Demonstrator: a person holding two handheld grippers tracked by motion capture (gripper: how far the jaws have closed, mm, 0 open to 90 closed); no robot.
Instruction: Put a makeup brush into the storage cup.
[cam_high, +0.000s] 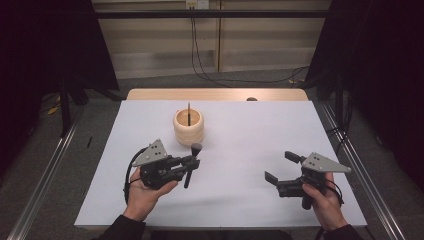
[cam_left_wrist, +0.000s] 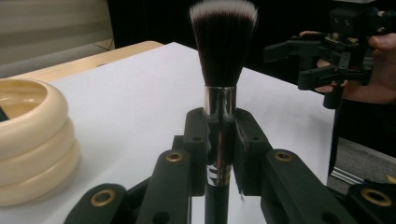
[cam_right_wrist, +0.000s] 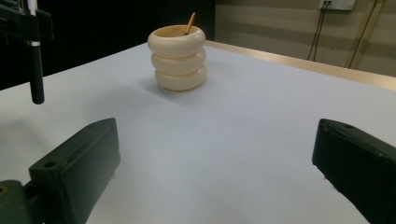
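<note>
Black-handled makeup brush (cam_left_wrist: 219, 107), clamped upright by the left gripper (cam_high: 192, 164) toward the desk's near-left corner for dropping into the cream holder (cam_high: 189, 127); right gripper (cam_high: 280, 167) gapes, empty.

A white tabletop (cam_high: 260, 150) is filling the middle of the room, with a strip of light wood (cam_high: 217, 94) showing along its far edge. Beyond it a pale panelled wall (cam_high: 160, 45) is running across the back, and black cables (cam_high: 200, 60) are hanging down from a socket (cam_high: 196, 4) and trailing over the grey floor (cam_high: 240, 80). Dark curtains (cam_high: 45, 45) are closing in both sides. Metal rails (cam_high: 47, 175) are flanking the tabletop on the floor. The light is falling soft and even.
</note>
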